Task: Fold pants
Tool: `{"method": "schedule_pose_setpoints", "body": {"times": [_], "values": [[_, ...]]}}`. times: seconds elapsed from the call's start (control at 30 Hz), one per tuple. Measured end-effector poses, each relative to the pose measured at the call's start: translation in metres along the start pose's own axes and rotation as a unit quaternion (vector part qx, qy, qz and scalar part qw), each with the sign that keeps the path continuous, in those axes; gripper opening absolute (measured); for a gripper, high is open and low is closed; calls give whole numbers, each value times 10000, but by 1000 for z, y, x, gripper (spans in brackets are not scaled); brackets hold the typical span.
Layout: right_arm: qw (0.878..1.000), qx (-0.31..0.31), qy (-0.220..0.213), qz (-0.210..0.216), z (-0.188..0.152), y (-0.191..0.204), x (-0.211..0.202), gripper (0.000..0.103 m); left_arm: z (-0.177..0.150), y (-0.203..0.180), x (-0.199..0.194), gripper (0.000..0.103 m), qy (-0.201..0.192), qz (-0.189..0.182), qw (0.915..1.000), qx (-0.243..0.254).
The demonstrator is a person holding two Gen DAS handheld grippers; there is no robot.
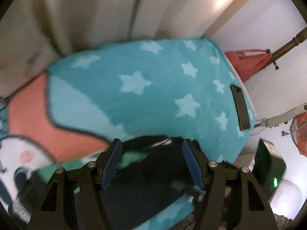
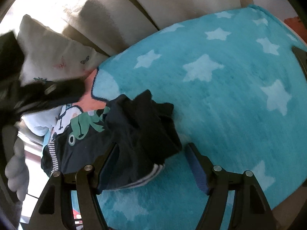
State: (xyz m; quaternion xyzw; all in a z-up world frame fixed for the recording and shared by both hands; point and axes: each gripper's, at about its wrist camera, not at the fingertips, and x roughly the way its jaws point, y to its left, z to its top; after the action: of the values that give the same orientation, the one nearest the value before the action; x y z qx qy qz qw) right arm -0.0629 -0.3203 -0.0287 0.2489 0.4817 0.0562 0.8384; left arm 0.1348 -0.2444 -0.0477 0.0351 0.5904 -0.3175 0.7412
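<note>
The dark navy pants (image 2: 122,134) with a green frog print lie bunched on the teal star blanket (image 2: 220,99), at about eight o'clock from its middle. The right tongs (image 2: 151,159) gape open over their striped cuff. The left tongs (image 1: 151,159) hang open above the dark cloth, gripping nothing. A black phone (image 1: 240,108) rests at the blanket's three o'clock edge.

Both wrist views look steeply down, close over the star blanket (image 1: 153,95), sharing the dark pants (image 2: 134,134).
</note>
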Motion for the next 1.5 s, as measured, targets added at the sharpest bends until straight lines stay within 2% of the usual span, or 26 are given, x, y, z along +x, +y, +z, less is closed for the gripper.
{"method": "schedule_pose_setpoints", "body": {"times": [0.13, 0.27, 0.3, 0.33, 0.37, 0.4, 0.43, 0.47, 0.53, 0.7, 0.87, 1.03, 1.07, 1.13, 1.17, 1.23, 1.27, 1.4, 1.47, 1.5], "values": [[9999, -38, -85, -75, -4, 3, 2, 77, 11, -10, 42, 65, 507, -219, 9983, 164], [9999, -53, -130, -31, -3, 9, 6, 77, 9, -19, 71, 64, 881, -96, 9953, 386], [9998, -88, -149, -43, -1, 12, 7, 77, 9, -21, 73, 55, 886, -71, 9951, 437], [9997, -144, -190, -49, 1, 14, 8, 71, 7, -24, 72, 42, 854, -86, 9950, 506], [9996, -177, -213, -69, 2, 16, 9, 54, 6, -26, 72, 13, 936, -260, 9939, 520], [9995, -192, -217, -132, 5, 17, 11, 42, 5, -27, 72, 11, 970, -270, 9936, 507], [9998, -137, -130, -116, 9, 15, 14, 27, 4, -28, 68, 11, 902, -256, 9942, 529], [10000, -37, -54, -5, 12, 13, 16, 26, 3, -27, 62, 11, 825, -346, 9947, 514], [9997, 113, -62, 229, 17, 9, 11, 24, 1, -19, 50, 11, 698, -556, 9954, 346], [9990, -110, -135, 408, 21, 33, -1, 23, -12, 7, 14, 11, 319, -1011, 9943, -45], [9968, -606, -33, 528, 15, 80, 0, 23, -48, 62, -20, 11, -119, -1438, 9865, -778], [9913, -1115, 337, 609, 0, 131, 27, 25, -92, 118, -38, 11, -421, -1495, 9777, -1413], [9898, -1200, 415, 639, -3, 141, 33, 25, -103, 131, -43, 14, -487, -1515, 9749, -1558], [9858, -1386, 600, 730, -12, 162, 46, 28, -123, 155, -54, 27, -641, -1547, 9686, -1838], [9835, -1484, 713, 747, -17, 172, 53, 32, -130, 162, -60, 38, -709, -1556, 9666, -1910], [9782, -1666, 942, 807, -28, 193, 64, 41, -151, 183, -80, 42, -970, -1526, 9613, -2080], [9757, -1727, 1015, 883, -33, 200, 65, 47, -158, 188, -88, 43, -1052, -1492, 9605, -2099], [9622, -2033, 1294, 1270, -44, 229, 51, 49, -187, 201, -125, 48, -1420, -1119, 9614, -2073], [9598, -2085, 1233, 1419, -41, 234, 32, 50, -202, 206, -140, 52, -1602, -959, 9610, -2040], [9638, -2046, 1059, 1340, -36, 232, 19, 49, -210, 209, -146, 53, -1675, -912, 9600, -2051]]}}
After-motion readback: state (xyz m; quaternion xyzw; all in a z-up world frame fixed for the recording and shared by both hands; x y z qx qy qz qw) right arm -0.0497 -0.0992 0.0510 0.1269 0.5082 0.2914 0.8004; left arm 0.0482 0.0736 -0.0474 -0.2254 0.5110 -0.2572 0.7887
